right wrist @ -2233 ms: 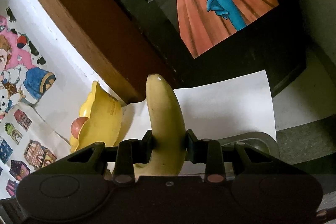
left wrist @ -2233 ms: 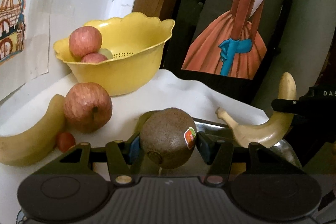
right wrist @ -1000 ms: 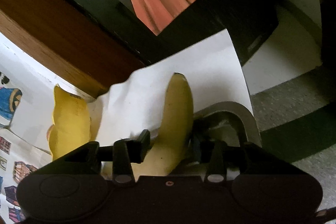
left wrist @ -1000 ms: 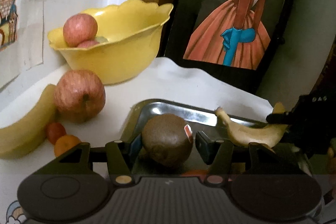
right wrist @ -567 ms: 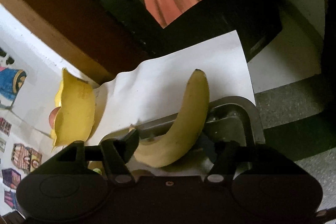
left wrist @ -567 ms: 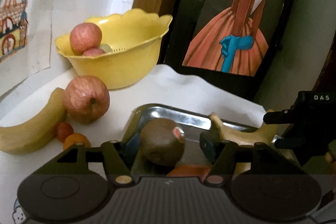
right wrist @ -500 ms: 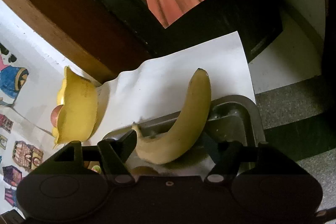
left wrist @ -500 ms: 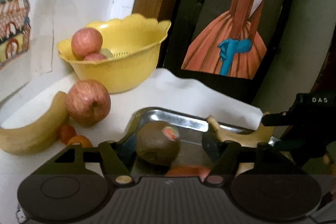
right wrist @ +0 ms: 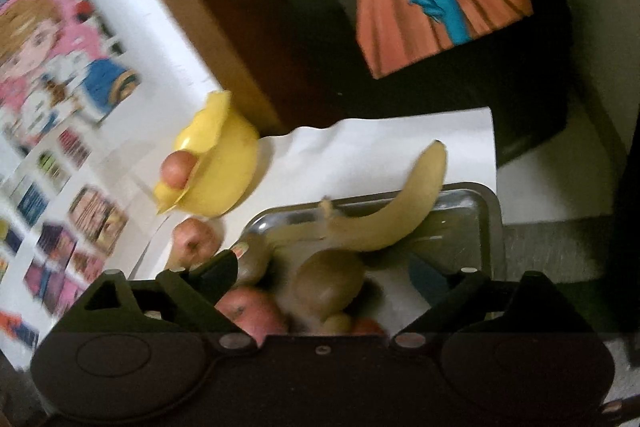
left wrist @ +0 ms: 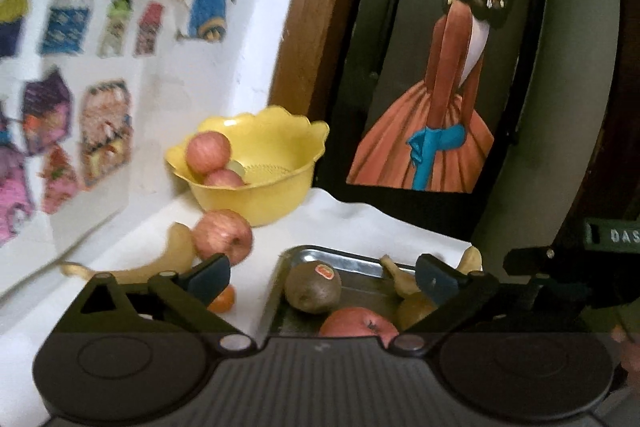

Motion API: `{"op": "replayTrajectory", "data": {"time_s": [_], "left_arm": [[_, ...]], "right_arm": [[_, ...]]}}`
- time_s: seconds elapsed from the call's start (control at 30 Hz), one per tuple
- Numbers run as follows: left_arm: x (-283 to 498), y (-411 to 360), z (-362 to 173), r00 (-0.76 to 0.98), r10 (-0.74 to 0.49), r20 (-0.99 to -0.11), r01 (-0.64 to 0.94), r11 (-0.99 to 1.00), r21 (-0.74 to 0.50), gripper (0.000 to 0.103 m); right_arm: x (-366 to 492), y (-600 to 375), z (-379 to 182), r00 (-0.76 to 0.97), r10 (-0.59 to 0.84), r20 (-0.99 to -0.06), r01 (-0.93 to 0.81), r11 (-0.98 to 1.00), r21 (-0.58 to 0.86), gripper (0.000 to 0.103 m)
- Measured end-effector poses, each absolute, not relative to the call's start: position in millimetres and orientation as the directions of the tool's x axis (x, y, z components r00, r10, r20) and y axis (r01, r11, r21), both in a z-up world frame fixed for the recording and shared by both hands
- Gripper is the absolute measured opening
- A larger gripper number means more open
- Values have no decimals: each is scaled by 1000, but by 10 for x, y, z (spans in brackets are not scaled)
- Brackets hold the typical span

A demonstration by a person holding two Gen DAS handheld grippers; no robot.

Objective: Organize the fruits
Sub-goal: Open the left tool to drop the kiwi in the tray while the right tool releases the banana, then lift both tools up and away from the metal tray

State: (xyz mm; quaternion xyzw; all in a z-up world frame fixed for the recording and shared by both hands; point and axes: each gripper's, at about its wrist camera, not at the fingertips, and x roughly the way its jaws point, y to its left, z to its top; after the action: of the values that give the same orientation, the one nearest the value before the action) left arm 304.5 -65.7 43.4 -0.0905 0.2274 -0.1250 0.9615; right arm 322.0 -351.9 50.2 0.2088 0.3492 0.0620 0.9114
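Left gripper (left wrist: 322, 273): released, jaws spread wide with nothing between them; it fills the bottom of the left wrist view, above the near edge of the tray
Right gripper (right wrist: 332, 277): released as well, jaws wide apart and empty; bottom of the right wrist view, above the tray
Metal tray (left wrist: 344, 259): lower centre of the left wrist view, on the white cloth (left wrist: 360, 227); holds several fruits
Kiwi (left wrist: 313, 287): lying in the tray's left part, sticker facing up; lower centre of the frame
Banana (right wrist: 392, 215): in the tray, its tip reaching over the far rim; centre right of the right wrist view
Red apple (left wrist: 358, 321): in the tray at its near edge, just beside the kiwi
Yellow bowl (left wrist: 256, 167): centre left of the left wrist view, behind the tray; two apples inside
Loose apple (left wrist: 223, 237): on the cloth in front of the bowl, touching a second banana (left wrist: 160, 263) to its left; a small orange fruit (left wrist: 224, 299) lies near them, partly hidden by the left finger
Poster of a figure in an orange dress (left wrist: 436, 87): upper right, behind the table
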Motion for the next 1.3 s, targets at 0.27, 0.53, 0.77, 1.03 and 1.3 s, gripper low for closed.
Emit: {"op": "replayTrajectory", "data": {"time_s": [0.27,0.53,0.77,1.03,1.3], "left_arm": [[2418,-355,637,888,-248,-386,184,963,-196,103],[1840,-159,622,891,-237,-387,197,970,-140,103],[1558,50,426,872,-225,-435,186,974,-131,103],[1335,330,333,872,-205,-444,152,977,-152,103],[1276,548,307,879,-147,-453,100,987,-126,103]], "right_arm": [[2484,-3187,679,783,303,-543,-121,931,345,102],[1924,-2860,573,790,308,-530,-208,948,241,102],[1518,-2565,484,800,280,-531,-254,959,125,102],[1113,-2181,434,797,296,-526,-340,940,14,102],[923,-1853,487,811,335,-480,-430,897,-101,102]]}}
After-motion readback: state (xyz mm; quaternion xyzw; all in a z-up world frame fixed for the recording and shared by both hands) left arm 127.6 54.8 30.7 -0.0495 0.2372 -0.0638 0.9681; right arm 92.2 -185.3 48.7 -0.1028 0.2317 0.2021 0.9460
